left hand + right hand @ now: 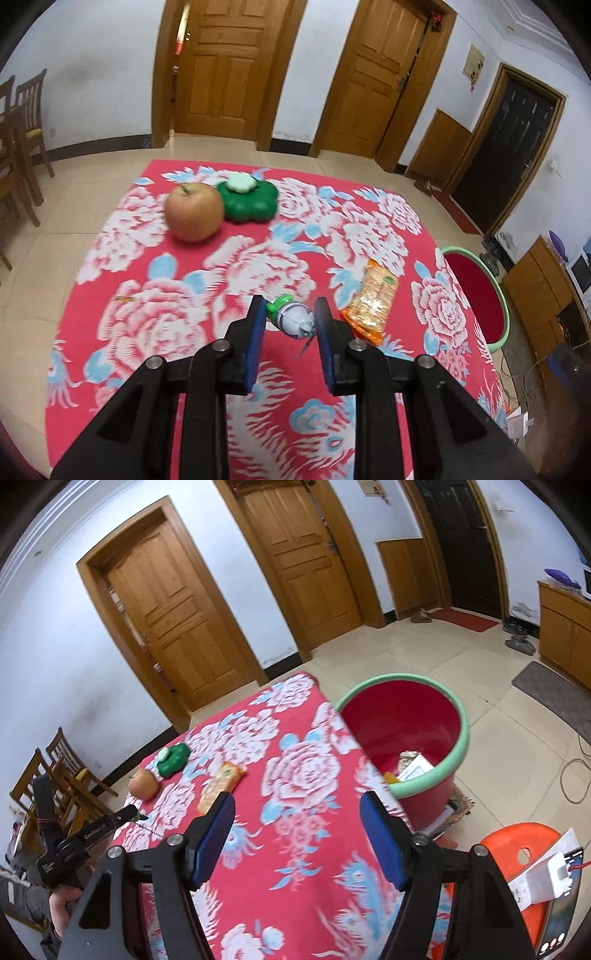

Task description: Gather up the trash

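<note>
In the left wrist view my left gripper is shut on a small crumpled white bottle with a green cap, held just above the red flowered tablecloth. An orange snack wrapper lies on the cloth right of the gripper; it also shows in the right wrist view. My right gripper is open and empty above the cloth. A red bin with a green rim stands on the floor beside the table and holds some trash. My left gripper shows at the far left.
An apple and a green clover-shaped box sit at the table's far side. Wooden chairs stand to the left. An orange plastic stool with a phone and charger stands near the bin. Wooden doors line the wall.
</note>
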Demonstrator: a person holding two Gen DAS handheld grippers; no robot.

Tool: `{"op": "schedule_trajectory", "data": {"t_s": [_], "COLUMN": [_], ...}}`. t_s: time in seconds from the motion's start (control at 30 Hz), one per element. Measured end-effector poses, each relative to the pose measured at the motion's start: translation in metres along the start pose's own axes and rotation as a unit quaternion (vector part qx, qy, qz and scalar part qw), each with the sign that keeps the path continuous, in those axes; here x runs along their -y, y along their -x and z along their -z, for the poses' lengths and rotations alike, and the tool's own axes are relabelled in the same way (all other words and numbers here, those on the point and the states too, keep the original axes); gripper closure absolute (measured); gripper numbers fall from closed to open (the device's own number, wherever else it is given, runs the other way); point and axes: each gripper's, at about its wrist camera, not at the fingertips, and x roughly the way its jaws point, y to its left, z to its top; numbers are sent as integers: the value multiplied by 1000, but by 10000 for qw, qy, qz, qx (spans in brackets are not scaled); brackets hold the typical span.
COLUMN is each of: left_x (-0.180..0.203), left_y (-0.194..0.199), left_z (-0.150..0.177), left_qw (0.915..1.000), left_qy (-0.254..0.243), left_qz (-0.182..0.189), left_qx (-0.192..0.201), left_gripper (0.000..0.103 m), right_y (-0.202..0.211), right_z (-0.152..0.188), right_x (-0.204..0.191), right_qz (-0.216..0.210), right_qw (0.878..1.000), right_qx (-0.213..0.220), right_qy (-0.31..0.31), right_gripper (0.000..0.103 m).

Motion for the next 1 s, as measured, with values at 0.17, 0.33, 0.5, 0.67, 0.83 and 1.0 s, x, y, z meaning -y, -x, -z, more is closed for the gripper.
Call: {"op": "schedule_trajectory", "data": {"t_s": [0.17,0.33,0.5,0.67,0.83,1.0], "left_x": [-20,-38,-49,-57,-67,-73], "left_y": [11,9,3,-4,-10,-17], "left_z": [-4,-5,-4,-4,-5,-2], "left_qw": [9996,9991,9987,9982,9973,9964], "left_qy": [139,312,437,505,652,796], "left_qz": [-182,-226,-211,-280,-327,-292], "left_qx": [165,200,169,147,119,53], "left_gripper": [77,77,77,77,77,77], "right_y": [-13,-32,-65,-99,-136,-168], "right_z": [0,-2,-3,2,7,10], "right_x": [-28,-56,-81,-99,-112,-120], "right_qz": [-179,-299,-317,-276,-149,-58], "right_qw": [9994,9984,9973,9957,9937,9923], "right_qx": [-166,-305,-514,-741,-959,-1107], "right_qy": [233,373,427,482,567,558], "right_gripper": [30,30,30,30,30,29]}}
